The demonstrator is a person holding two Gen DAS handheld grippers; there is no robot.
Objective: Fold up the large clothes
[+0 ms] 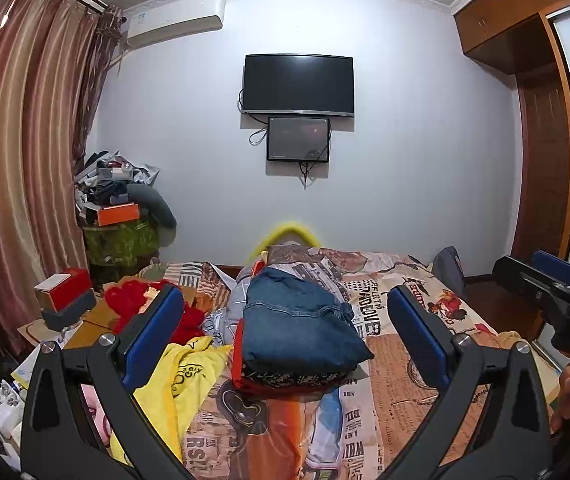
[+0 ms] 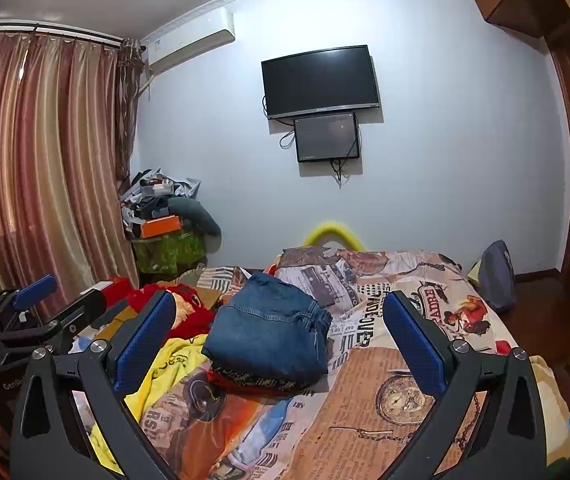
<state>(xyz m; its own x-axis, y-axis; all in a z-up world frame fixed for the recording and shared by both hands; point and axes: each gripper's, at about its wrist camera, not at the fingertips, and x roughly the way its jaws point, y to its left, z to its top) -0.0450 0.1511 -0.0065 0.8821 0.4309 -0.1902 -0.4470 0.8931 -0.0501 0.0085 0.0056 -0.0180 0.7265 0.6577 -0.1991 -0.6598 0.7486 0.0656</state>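
Note:
Folded blue jeans [image 1: 301,320] [image 2: 269,328] lie on top of a folded red and black patterned garment [image 1: 285,378] [image 2: 253,380] in the middle of the bed. A crumpled yellow garment [image 1: 181,376] [image 2: 165,364] lies at the left, with a red garment [image 1: 141,300] [image 2: 181,304] behind it. My left gripper [image 1: 285,332] is open above the bed, its blue pads either side of the jeans, holding nothing. My right gripper [image 2: 281,336] is also open and empty, hovering in front of the stack. Each gripper shows at the edge of the other's view.
The bed has a printed newspaper-pattern cover [image 1: 405,360] [image 2: 385,380]. A red box [image 1: 65,288] sits at the left edge. A cluttered pile [image 1: 117,200] [image 2: 165,208] stands by the curtain [image 1: 17,160]. A dark bag [image 2: 497,272] rests at the bed's far right. A wardrobe [image 1: 545,140] lines the right wall.

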